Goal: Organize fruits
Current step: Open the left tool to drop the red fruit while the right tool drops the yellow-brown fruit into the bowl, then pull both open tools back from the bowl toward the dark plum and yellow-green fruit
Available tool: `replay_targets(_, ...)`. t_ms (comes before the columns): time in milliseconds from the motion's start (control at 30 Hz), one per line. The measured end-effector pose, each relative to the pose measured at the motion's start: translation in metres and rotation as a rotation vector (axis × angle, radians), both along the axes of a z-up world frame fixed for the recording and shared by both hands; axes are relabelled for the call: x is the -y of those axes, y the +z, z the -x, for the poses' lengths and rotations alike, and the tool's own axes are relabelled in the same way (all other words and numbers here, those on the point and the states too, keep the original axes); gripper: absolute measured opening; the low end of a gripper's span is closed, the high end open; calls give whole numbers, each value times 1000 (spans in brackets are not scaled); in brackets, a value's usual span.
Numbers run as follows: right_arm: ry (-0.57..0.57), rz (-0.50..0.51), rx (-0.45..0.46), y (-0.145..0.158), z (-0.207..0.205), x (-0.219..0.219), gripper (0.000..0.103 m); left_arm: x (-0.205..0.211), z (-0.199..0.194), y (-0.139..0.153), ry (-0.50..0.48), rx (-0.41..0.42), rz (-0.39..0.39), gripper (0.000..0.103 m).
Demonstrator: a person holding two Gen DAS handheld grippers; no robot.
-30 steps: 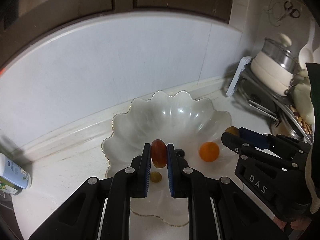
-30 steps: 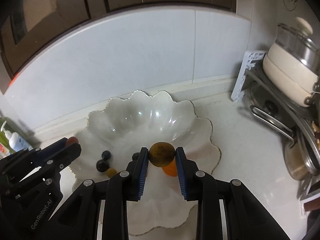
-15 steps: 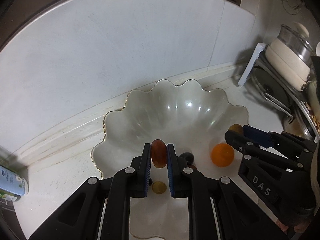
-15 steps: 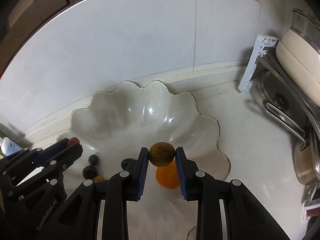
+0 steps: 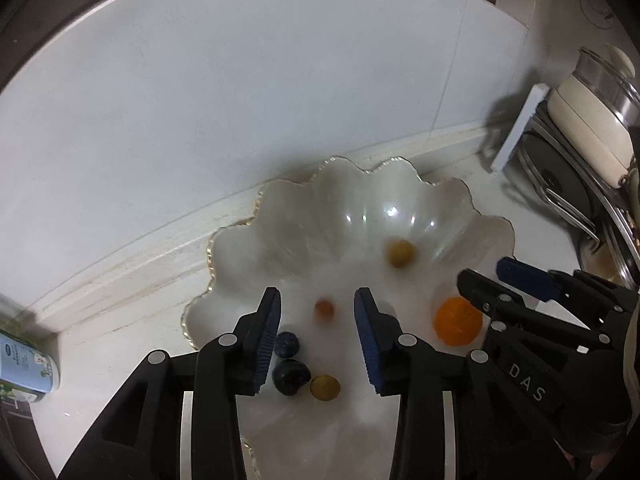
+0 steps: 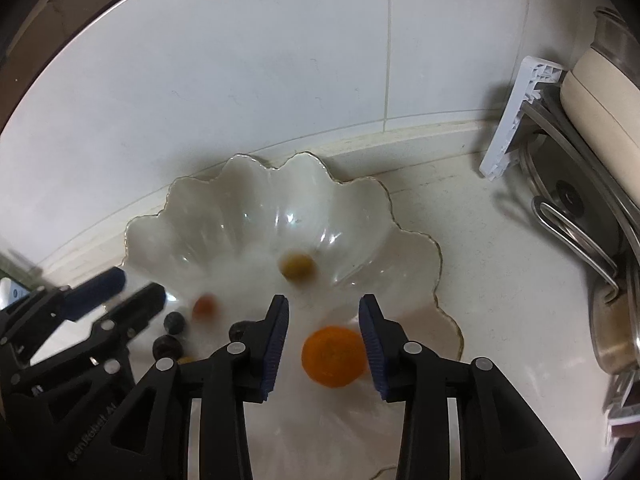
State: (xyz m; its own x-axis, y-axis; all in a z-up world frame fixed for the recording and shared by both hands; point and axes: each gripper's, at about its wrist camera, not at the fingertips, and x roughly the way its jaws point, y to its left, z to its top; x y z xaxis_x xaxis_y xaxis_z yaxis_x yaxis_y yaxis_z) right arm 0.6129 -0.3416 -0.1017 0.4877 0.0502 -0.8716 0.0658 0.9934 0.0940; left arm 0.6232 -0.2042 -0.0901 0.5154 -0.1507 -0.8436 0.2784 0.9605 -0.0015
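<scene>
A white scalloped bowl [image 5: 240, 248] [image 6: 168, 220] sits on the counter against the wall. In it lie an orange [image 5: 458, 321] [image 6: 334, 356], a blurred red fruit [image 5: 324, 309] [image 6: 205, 306], a blurred brown-yellow fruit [image 5: 400, 253] [image 6: 297, 266], two dark plums [image 5: 291, 376] [image 6: 168, 346] and a small yellow fruit [image 5: 325, 387]. My left gripper [image 5: 318, 332] is open and empty above the bowl's near left side. My right gripper [image 6: 324, 332] is open and empty above the orange; it also shows in the left wrist view [image 5: 496, 284].
A dish rack [image 6: 568, 208] with a cream pot [image 5: 592, 120] and metal lids stands at the right. A white rack panel [image 6: 516, 112] leans by it. A small bottle [image 5: 24, 364] lies at the far left. The tiled wall rises just behind the bowl.
Both grippers have opened and dropped their fruits: the red fruit from the left and the brown-yellow fruit from the right now lie blurred in the bowl.
</scene>
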Motion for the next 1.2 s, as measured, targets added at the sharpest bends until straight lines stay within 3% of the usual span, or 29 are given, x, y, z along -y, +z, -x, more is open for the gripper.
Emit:
replay_targets(433,-13,42,68,27,30,-5,38,-14,23,24,21,58,-5,38)
replay_targets(767,-19,44,174,64,71,-10,38,-22,62,57,14,148,24,41)
replay_targets(1000,-45,76,269,91,111,-9,38,-24,96,82,4,277,3,44)
replay_targets(1200,-51,99,325,108,142,-12,38,-30,122,100,-9,316,37,46)
